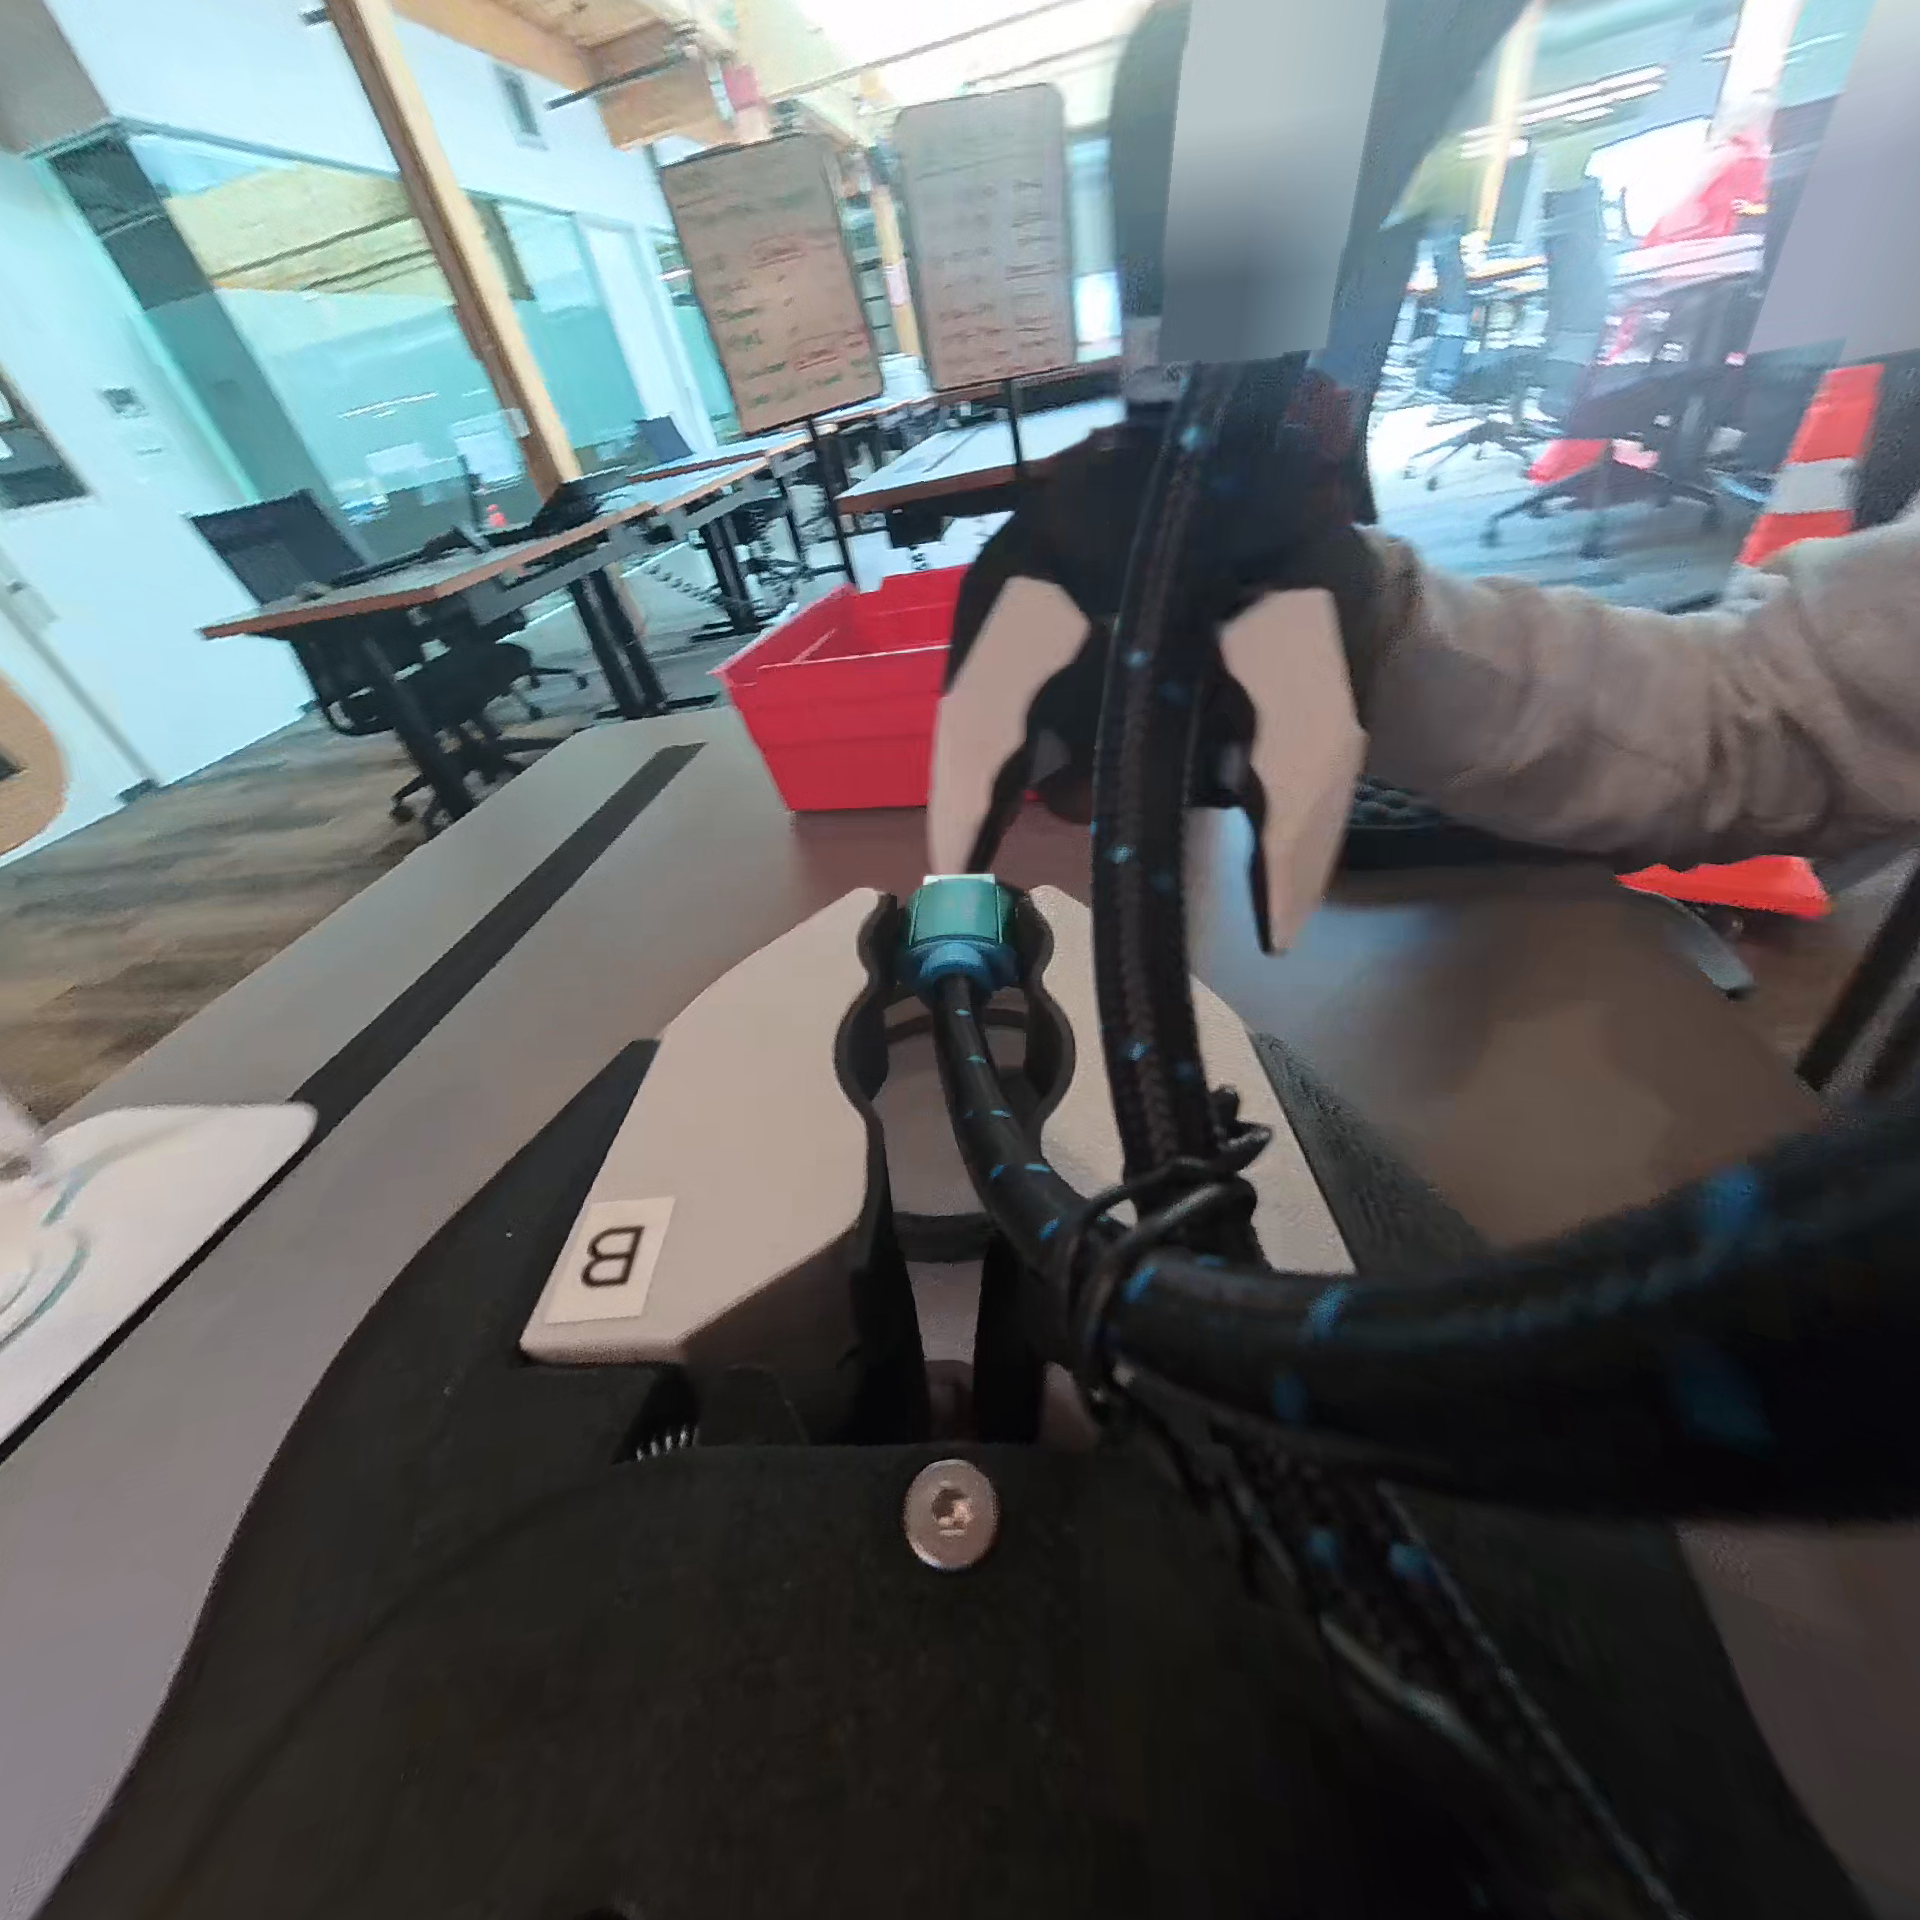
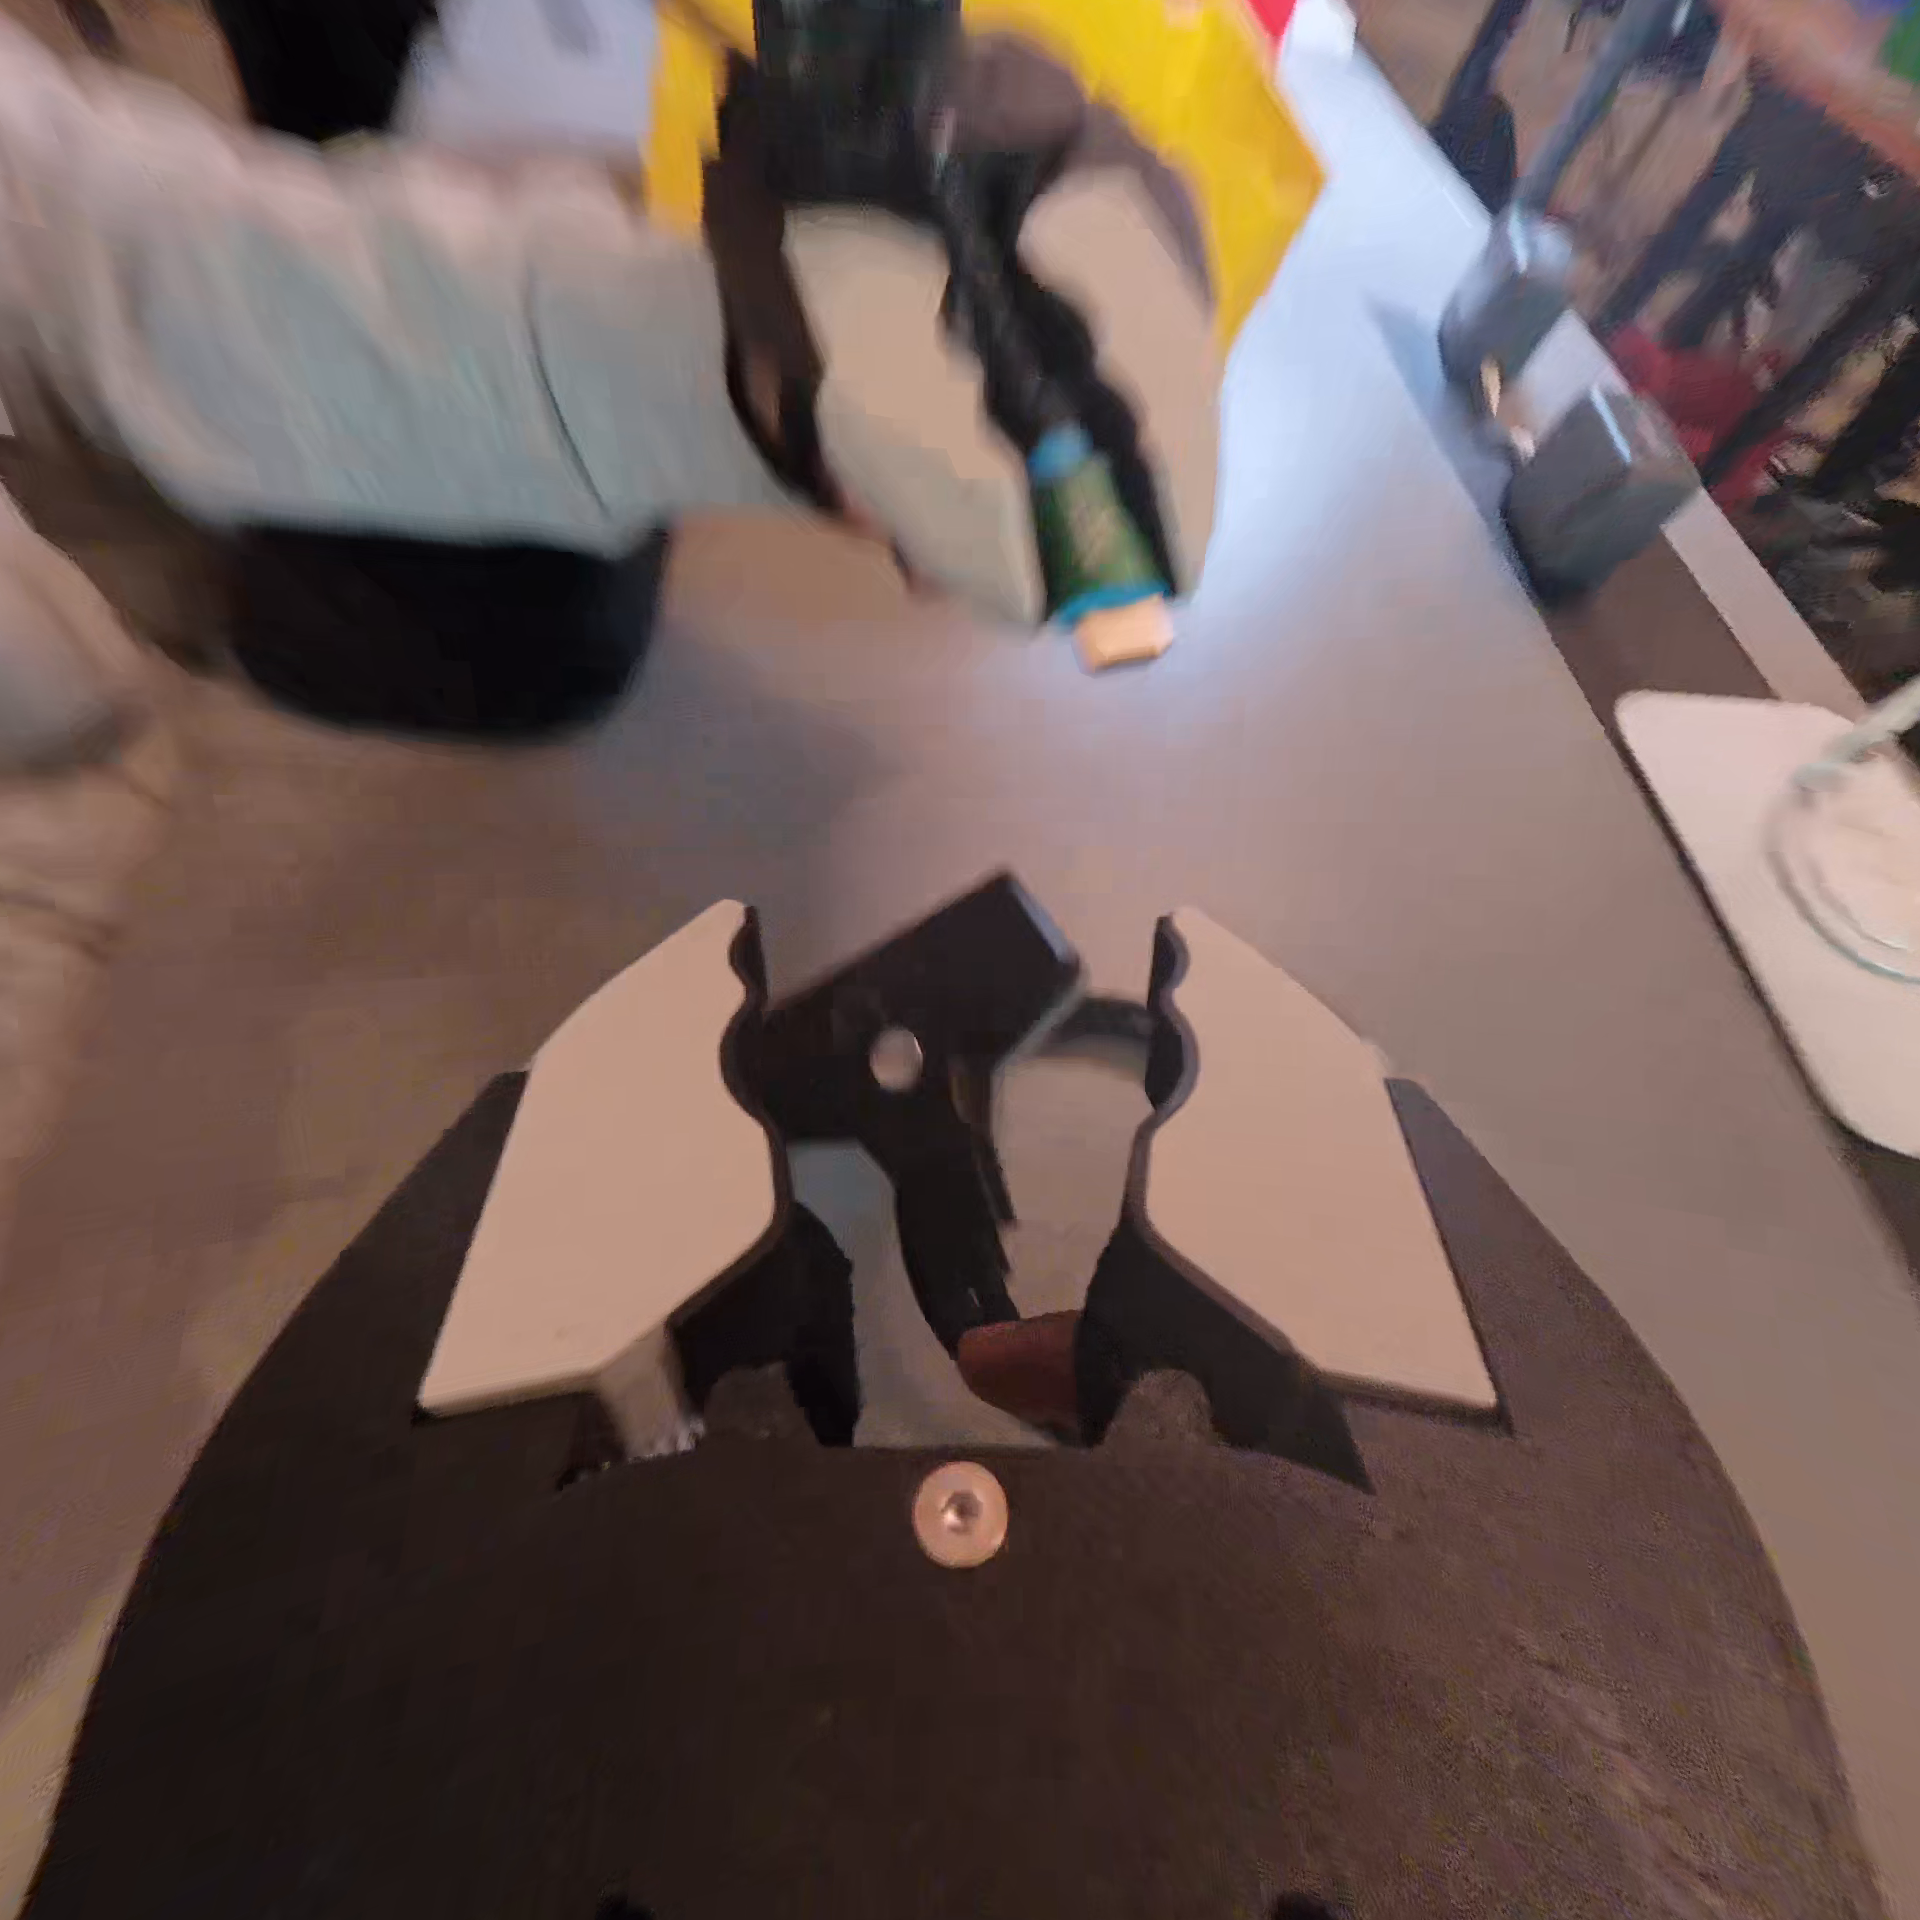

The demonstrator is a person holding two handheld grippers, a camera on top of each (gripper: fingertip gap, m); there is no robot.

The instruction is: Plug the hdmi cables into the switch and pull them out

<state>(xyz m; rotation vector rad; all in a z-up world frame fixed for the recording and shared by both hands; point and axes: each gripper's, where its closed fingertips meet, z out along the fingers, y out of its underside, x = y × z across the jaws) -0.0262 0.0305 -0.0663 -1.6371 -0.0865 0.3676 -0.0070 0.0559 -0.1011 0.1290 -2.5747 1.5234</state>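
My left gripper [image 1: 961, 904] is shut on the green HDMI plug [image 1: 956, 920] of a black cable with blue flecks [image 1: 1153, 727]. The cable loops back over the gripper and rises between the far fingers of my right gripper [image 1: 1117, 899]. In the right wrist view, my right gripper [image 2: 956, 920] is open low over the dark table [image 2: 1351, 779]. The black switch box [image 2: 935, 997] lies tilted between its fingers. My left gripper [image 2: 1107, 597] hangs beyond it, the green plug [image 2: 1096, 530] pointing down with its metal tip just above the table.
A red bin [image 1: 842, 717] stands on the table behind the right gripper. A white flat base with a glass piece [image 2: 1766, 904] sits at the table's right edge, a dark grey box [image 2: 1590, 488] farther back, and a yellow bag [image 2: 1226, 135] behind the left gripper.
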